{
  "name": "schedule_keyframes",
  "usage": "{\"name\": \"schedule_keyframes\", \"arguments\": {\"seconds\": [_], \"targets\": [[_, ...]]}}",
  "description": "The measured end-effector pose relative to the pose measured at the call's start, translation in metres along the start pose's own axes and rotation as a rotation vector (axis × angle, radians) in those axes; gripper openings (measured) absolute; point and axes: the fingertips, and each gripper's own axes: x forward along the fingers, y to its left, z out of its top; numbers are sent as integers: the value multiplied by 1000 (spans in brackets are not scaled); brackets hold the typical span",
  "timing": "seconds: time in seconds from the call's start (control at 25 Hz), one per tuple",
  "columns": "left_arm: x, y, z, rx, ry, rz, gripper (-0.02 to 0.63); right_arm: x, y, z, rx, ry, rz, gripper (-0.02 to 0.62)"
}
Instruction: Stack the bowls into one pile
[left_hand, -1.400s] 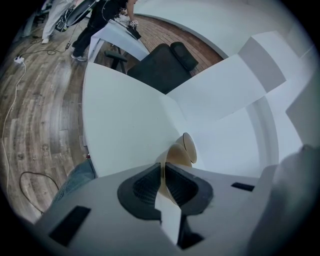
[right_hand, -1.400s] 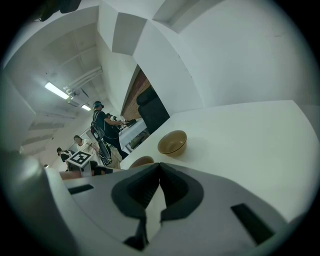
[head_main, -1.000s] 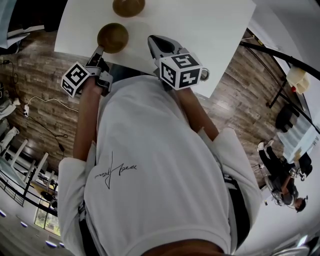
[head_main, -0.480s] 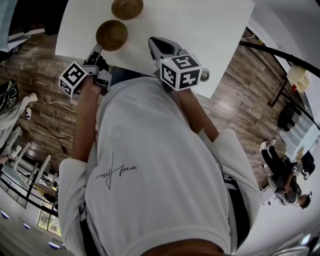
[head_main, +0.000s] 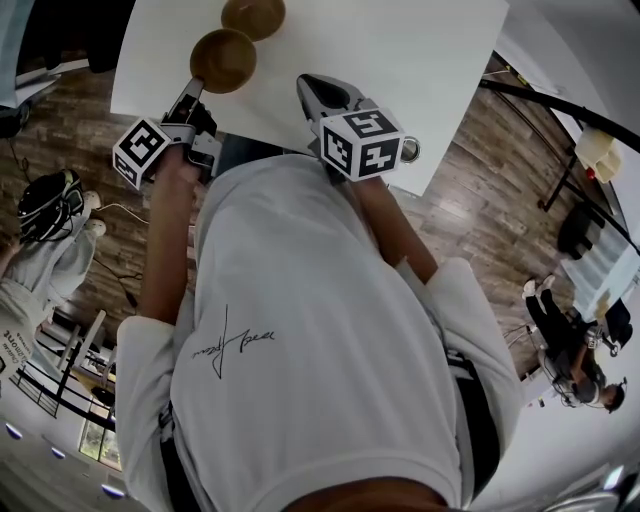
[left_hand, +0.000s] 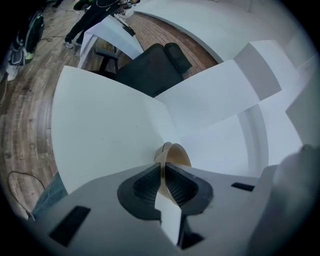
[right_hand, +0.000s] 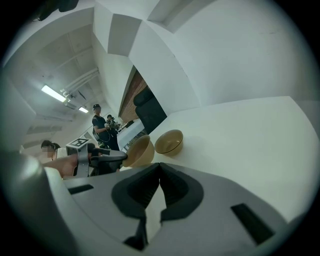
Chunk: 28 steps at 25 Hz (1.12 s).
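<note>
Two wooden bowls sit at the far left of the white tabletop (head_main: 400, 70), the near bowl (head_main: 223, 60) just beside the far bowl (head_main: 253, 14), with their rims close or touching in the head view. Left claw (left_hand: 163, 172) is clamped on the near bowl's rim, one pad inside the wall and one outside; in its own view the rim runs edge-on between the pads. From the right gripper view that bowl sits tilted, with its opening turned toward the far bowl. Its base is hidden behind the right claw's body, so I can't tell if it's off the tabletop. The far bowl is upright on the tabletop with nothing touching it. Right claw (right_hand: 159, 170) is pinched together at the tips with nothing between them. It hovers over the tabletop's near edge, well apart from both bowls and pointed roughly at them. Black chair (left_hand: 150, 70) stands beyond the tabletop in the left gripper view.
</note>
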Motion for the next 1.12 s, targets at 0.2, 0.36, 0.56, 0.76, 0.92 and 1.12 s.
{"name": "schedule_keyframes", "arguments": {"seconds": [0.2,0.36,0.56,0.76,0.92,1.12], "targets": [[7,-8,3,11,11,-11,37,0,-2,-2,10,0,-6,11],[14,-13,9,25,18,-22,37,2,-3,-1,16,-5,-13,11],[23,-17,11,31,29,-28,37,1,-6,-3,30,-8,-21,11],[39,-24,16,42,38,-27,37,1,-15,1,44,-8,-31,11],[48,-27,17,48,47,-30,37,1,-16,0,55,-7,-35,12],[57,-30,17,54,64,-32,37,2,-19,1,63,-4,-40,11]]}}
